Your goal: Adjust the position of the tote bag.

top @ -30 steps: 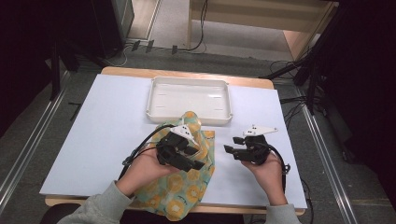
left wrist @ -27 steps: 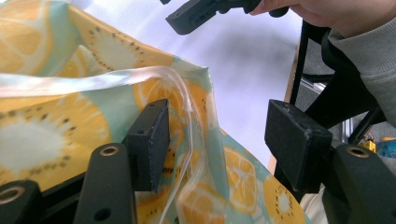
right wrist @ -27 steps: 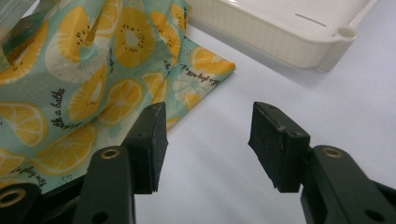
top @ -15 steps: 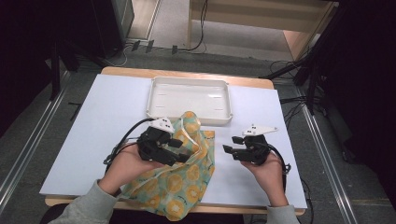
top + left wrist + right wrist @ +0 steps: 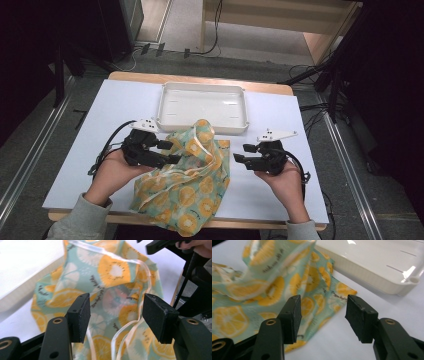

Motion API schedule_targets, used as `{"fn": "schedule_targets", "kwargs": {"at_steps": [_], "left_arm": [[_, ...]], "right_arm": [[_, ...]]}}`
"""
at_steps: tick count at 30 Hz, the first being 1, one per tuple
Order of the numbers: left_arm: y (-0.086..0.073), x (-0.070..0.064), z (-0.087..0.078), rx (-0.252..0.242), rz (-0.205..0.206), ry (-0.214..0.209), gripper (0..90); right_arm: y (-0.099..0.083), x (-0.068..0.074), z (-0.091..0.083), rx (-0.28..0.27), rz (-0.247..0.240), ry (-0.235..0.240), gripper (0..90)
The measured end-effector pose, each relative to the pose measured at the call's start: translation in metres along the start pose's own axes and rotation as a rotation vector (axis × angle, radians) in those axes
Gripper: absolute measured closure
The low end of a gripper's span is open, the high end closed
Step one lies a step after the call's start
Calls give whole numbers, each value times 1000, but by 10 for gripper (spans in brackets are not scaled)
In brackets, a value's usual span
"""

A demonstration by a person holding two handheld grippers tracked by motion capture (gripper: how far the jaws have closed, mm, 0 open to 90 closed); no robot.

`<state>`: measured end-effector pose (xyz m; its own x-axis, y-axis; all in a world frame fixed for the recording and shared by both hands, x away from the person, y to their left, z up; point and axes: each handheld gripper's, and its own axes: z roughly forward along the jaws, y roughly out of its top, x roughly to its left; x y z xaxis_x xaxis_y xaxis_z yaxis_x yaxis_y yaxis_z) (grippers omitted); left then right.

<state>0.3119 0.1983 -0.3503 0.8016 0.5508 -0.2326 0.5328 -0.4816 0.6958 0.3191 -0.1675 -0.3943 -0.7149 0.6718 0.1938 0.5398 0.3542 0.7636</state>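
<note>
— Since a second ago, our left gripper [image 5: 167, 152] has slid left off the cloth [image 5: 187, 182].
— Where is the cloth?
— Crumpled before the white tray [image 5: 202, 102]. Both our grippers gape empty; right gripper [image 5: 242, 152] waits beside it.

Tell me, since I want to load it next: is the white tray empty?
Empty as far as shown. The white tray shows only bare floor in the high view; the fruit-print cloth lies outside it, against its near rim.
</note>
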Motion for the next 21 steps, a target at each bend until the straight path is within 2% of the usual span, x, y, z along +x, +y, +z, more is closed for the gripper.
{"fn": "schedule_targets", "kwargs": {"at_steps": [1,11,17,21], "left_arm": [[-2,4,-3,-7,-10,6,399],[-10,24,-11,-24,-34,21,391],[-12,29,-15,-42,-48,24,390],[-13,33,-18,-51,-60,31,390]], "right_arm": [[5,3,-1,-5,0,19,466],[23,16,0,-2,-22,52,429],[35,24,2,-6,-45,96,417],[43,30,5,-8,-69,106,377]]}}
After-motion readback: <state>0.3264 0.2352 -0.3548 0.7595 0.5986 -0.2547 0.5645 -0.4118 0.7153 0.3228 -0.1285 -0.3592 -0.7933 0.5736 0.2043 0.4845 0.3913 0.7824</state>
